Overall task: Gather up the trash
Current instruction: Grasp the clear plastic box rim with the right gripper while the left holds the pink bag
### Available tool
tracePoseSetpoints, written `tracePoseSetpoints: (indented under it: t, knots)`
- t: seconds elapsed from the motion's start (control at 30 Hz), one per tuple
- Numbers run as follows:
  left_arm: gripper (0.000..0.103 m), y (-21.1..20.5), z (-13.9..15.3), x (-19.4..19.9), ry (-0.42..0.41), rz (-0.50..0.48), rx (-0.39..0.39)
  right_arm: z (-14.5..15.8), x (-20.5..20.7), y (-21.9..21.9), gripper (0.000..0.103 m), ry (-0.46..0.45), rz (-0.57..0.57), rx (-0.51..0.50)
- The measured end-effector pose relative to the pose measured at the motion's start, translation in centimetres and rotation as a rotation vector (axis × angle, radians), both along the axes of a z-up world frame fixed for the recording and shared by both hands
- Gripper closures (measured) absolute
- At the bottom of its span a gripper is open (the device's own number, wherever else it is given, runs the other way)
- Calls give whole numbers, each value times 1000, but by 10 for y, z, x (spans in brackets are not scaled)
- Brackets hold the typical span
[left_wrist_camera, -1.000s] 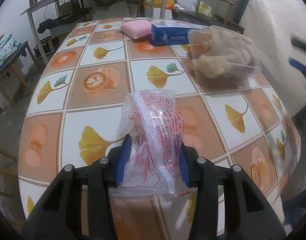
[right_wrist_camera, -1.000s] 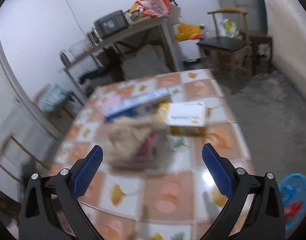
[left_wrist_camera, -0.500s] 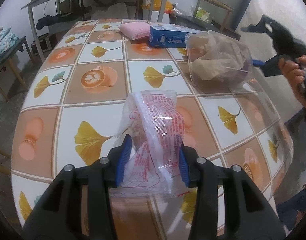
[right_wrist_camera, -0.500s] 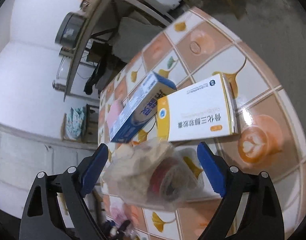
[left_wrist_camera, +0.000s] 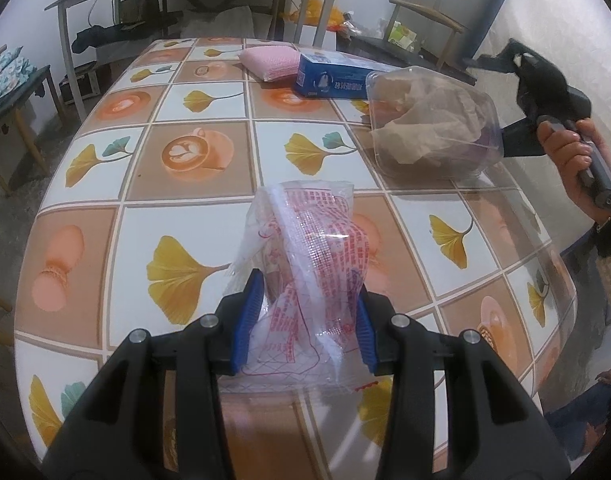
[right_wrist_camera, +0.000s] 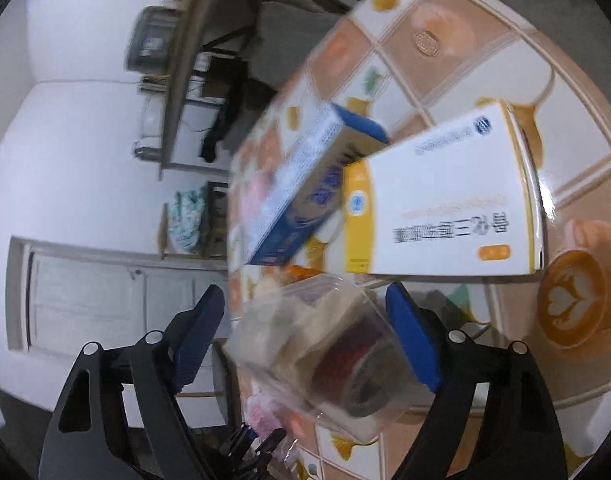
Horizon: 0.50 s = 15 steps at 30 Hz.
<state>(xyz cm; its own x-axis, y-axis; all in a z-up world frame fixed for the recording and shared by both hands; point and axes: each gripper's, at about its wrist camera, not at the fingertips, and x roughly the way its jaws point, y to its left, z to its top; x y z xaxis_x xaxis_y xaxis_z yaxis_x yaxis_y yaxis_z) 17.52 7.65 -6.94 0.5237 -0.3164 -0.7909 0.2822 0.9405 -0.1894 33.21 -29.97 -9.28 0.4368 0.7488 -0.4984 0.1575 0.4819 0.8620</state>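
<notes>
Printed plastic bag [left_wrist_camera: 305, 264] held clamped in left gripper [left_wrist_camera: 305, 320]. Clear container [right_wrist_camera: 325, 344], near tabletop [left_wrist_camera: 209, 216] right edge, straddled by right gripper [right_wrist_camera: 309, 336], jaws just closing, not yet pressed. Next: firm grip needed, then lift.

Near and left table [left_wrist_camera: 105, 184] surface lay bare, free for passage. Far right side crowded: clear container [left_wrist_camera: 433, 128] on its side, blue box [left_wrist_camera: 337, 80] just behind it, pink pad [left_wrist_camera: 269, 62] beside that. White-yellow box [right_wrist_camera: 445, 200] lay against blue box, blocking far route.
</notes>
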Motion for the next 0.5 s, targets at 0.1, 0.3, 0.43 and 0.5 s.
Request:
tracePoseSetpoints:
  t: [0.1,0.3,0.43,0.5]
  knots:
    - [63,0,0,-1,0,0,-2,19,-9,5,28,-76,38,5]
    - [63,1,0,-2,-2,7,-12,51,-30,18,30,-181,125,34]
    - [63,1,0,-4,-3,13,-14,69,-41,28,32,-232,181,50]
    - [63,1,0,-4,-4,15,-14,76,-44,33,37,-244,193,62]
